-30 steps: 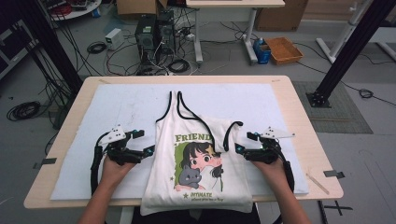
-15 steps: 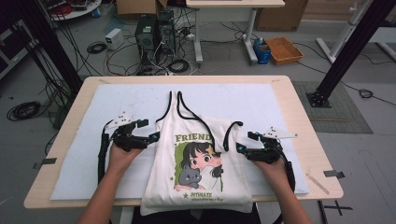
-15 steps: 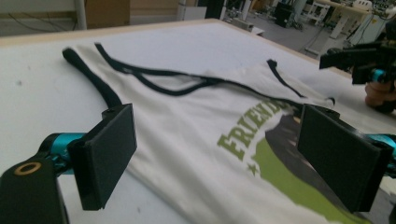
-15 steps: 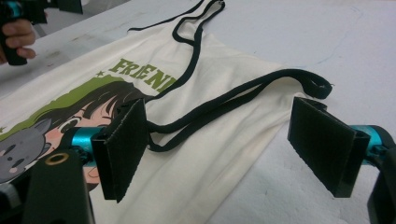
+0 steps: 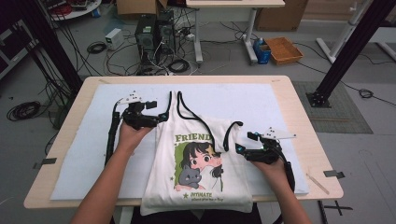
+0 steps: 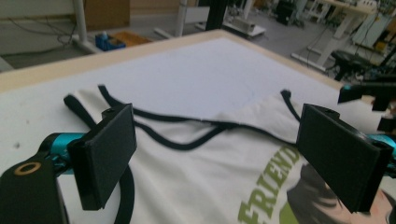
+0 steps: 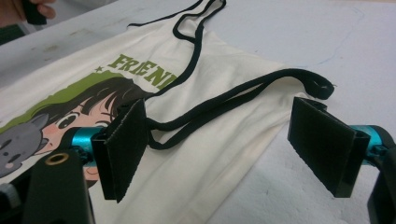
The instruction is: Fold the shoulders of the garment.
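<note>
A white tank top [image 5: 196, 158] with black trim and a green "FRIEND" cartoon print lies flat on the white mat [image 5: 261, 102], with its hem hanging over the near table edge. My left gripper [image 5: 158, 110] is open at the top's left shoulder strap. In the left gripper view the gripper [image 6: 219, 140] straddles the black neckline trim [image 6: 173, 142] just above the fabric. My right gripper [image 5: 245, 142] is open beside the folded right strap [image 5: 232, 130]. In the right gripper view the gripper [image 7: 222, 135] has the doubled black strap [image 7: 243, 93] ahead of its jaws.
The mat covers most of the wooden table [image 5: 299, 107]. A thin wooden stick [image 5: 317, 182] lies near the front right corner. Behind the table, computer towers [image 5: 152, 35] and cables sit on the floor.
My left gripper has moved away from the person, from beside the top's left edge up to the left shoulder strap. The right gripper has stayed in place.
</note>
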Demonstrator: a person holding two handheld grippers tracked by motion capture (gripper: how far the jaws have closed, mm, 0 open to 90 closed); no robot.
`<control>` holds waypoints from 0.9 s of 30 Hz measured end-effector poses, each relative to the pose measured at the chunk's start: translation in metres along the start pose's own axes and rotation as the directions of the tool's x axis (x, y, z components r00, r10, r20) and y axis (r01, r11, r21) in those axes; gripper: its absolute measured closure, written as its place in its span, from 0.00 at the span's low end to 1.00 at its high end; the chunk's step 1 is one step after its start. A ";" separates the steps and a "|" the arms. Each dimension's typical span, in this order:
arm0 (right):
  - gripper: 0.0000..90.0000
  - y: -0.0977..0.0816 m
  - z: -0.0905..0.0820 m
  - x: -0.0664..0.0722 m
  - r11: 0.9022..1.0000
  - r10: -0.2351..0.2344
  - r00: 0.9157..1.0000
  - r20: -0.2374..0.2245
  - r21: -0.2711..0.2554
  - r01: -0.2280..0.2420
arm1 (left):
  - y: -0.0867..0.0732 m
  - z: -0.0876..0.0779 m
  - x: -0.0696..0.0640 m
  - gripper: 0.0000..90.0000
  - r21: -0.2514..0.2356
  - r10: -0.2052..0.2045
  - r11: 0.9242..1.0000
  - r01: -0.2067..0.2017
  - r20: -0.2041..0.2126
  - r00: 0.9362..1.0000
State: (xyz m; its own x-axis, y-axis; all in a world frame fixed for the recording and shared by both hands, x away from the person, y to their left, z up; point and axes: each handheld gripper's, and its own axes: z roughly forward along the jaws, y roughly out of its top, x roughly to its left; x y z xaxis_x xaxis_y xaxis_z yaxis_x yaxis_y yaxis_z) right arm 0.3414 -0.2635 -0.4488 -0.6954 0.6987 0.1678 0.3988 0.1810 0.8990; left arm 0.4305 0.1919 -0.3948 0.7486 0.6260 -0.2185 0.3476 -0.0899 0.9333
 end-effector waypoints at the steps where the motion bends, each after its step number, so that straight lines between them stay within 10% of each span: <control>1: 0.23 0.000 0.000 0.001 1.000 0.001 1.000 0.002 0.005 -0.001 | 0.003 0.004 0.000 0.14 0.017 0.008 1.000 -0.008 0.001 1.000; 13: 0.23 0.000 0.000 -0.003 1.000 0.026 1.000 -0.004 -0.004 -0.026 | 0.033 0.039 0.007 0.14 0.136 0.055 0.990 -0.050 -0.035 0.998; 22: 0.23 -0.001 -0.001 -0.004 0.999 0.044 0.999 -0.012 -0.005 -0.044 | 0.042 0.068 0.027 0.14 0.228 0.036 0.973 -0.026 -0.043 0.998; 27: 0.23 0.000 0.000 -0.004 0.999 0.044 0.999 -0.015 -0.002 -0.044 | 0.038 0.077 0.041 0.14 0.213 -0.017 0.977 0.031 -0.064 0.998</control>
State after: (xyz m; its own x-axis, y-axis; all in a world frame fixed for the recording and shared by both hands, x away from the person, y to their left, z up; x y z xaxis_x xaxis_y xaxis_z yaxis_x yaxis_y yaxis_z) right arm 0.3439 -0.2666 -0.4498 -0.6861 0.6957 0.2127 0.4273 0.1487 0.8918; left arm 0.5180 0.1546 -0.3901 0.7048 0.6757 -0.2159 0.4826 -0.2337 0.8441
